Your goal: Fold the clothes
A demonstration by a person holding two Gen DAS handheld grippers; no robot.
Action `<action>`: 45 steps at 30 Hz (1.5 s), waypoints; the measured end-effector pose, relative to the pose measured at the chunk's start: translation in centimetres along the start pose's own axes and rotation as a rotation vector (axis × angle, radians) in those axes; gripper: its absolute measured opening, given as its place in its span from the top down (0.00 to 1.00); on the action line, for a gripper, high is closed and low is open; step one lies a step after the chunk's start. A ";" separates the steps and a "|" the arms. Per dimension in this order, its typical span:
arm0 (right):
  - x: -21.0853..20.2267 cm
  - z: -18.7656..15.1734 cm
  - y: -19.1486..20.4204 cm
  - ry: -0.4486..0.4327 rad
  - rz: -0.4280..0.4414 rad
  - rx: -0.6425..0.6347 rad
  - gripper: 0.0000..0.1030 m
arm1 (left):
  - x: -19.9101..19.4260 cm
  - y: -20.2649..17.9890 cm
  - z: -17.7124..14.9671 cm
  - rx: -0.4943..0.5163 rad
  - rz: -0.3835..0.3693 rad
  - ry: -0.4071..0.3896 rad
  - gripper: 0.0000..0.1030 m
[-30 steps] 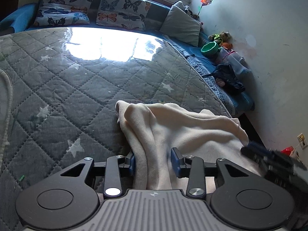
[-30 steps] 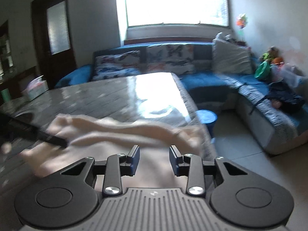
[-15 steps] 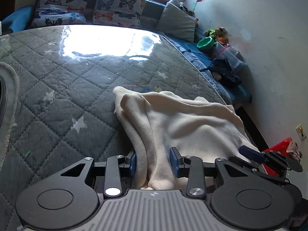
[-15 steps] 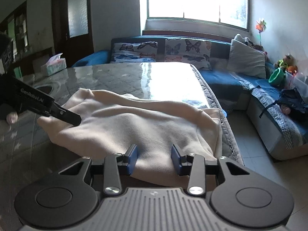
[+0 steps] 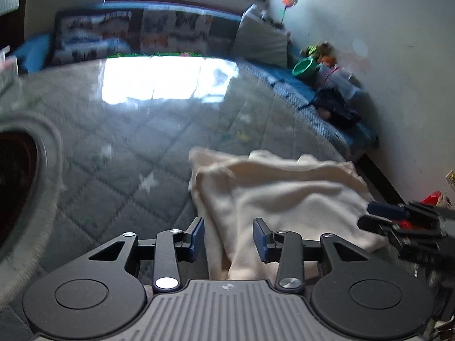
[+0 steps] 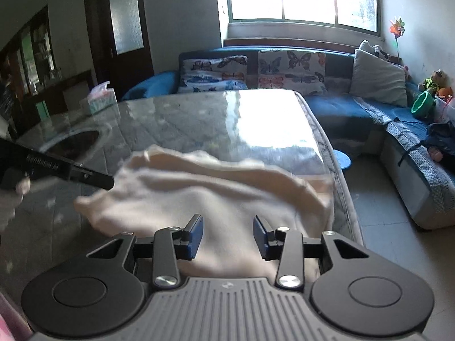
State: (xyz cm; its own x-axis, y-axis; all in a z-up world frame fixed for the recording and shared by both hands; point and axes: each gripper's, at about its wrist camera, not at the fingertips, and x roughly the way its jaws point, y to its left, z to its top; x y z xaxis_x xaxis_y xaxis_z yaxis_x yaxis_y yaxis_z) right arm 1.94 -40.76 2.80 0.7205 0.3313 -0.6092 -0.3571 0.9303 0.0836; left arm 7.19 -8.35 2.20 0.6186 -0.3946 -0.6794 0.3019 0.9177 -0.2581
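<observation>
A cream fleece garment (image 5: 284,196) lies bunched on the grey quilted tabletop (image 5: 122,170), near its right edge. My left gripper (image 5: 229,238) has a fold of the garment (image 6: 199,199) filling the gap between its blue pads and is shut on it at the garment's left end. From the right wrist view, that left gripper (image 6: 99,180) meets the cloth's raised left corner, and a hand (image 6: 20,184) holds it. My right gripper (image 6: 229,236) is shut on the garment's near right edge, and cloth fills its gap too. The left wrist view shows the right gripper (image 5: 378,216) at the cloth's right corner.
A dark item with a grey rim (image 5: 28,170) lies on the table's left part. A tissue box (image 6: 99,99) stands at the far left. A blue sofa with butterfly cushions (image 6: 290,68), a green bowl (image 5: 305,66) and toys runs along the walls. Tiled floor (image 6: 378,221) and a blue stool (image 6: 342,159) lie right of the table.
Both grippers have drawn back and up a little with the garment between their jaws. The cloth has slid toward me over the quilt, and its left corner has lifted.
</observation>
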 end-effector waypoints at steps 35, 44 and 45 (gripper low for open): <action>10.5 6.9 2.3 0.100 0.110 -0.110 0.79 | 3.7 -4.5 -2.0 0.149 -0.282 0.059 0.68; 12.9 7.0 4.1 0.111 0.114 -0.140 0.76 | 3.4 -3.8 -2.2 0.140 -0.283 0.058 0.63; 12.8 7.1 4.1 0.107 0.117 -0.132 0.76 | 3.3 -3.7 -2.1 0.140 -0.284 0.056 0.63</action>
State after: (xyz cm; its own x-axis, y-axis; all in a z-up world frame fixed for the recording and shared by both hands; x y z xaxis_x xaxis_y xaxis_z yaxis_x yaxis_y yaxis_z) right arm 13.89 -31.60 0.97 0.6052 0.4106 -0.6820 -0.5145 0.8555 0.0584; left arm 6.54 -12.92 -0.54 0.4559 -0.6273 -0.6313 0.5559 0.7547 -0.3485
